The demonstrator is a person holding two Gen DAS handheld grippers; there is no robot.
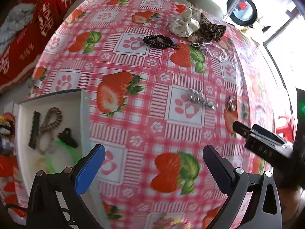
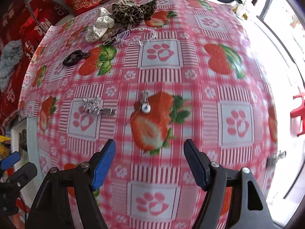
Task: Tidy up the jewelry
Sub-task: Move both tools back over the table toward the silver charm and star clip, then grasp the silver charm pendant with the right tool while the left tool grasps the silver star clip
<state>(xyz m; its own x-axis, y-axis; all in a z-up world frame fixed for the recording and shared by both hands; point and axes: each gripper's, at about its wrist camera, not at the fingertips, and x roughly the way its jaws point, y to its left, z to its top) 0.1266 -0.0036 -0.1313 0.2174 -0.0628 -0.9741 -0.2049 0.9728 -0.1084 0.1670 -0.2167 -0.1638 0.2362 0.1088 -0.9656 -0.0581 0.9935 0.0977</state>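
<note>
Both claws wide apart, empty, left claw [image 1: 154,164], right claw [image 2: 149,161], pearl earring [image 2: 146,106], rhinestone clip [image 2: 95,105], scrunchies [image 2: 100,25] beyond

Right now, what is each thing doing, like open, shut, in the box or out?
left gripper: open, empty.
right gripper: open, empty.
white box: open, hair ties and clip inside.
silver hair clip: on cloth, outside.
pearl earring: on cloth, outside.
black coil tie: on cloth, outside.

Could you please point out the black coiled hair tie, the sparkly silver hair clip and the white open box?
Black coiled hair tie [image 1: 157,41]: left wrist view, on its coiled ring.
Sparkly silver hair clip [image 1: 201,97]: left wrist view, on its glittering middle.
White open box [image 1: 83,114]: left wrist view, on its right wall.
</note>
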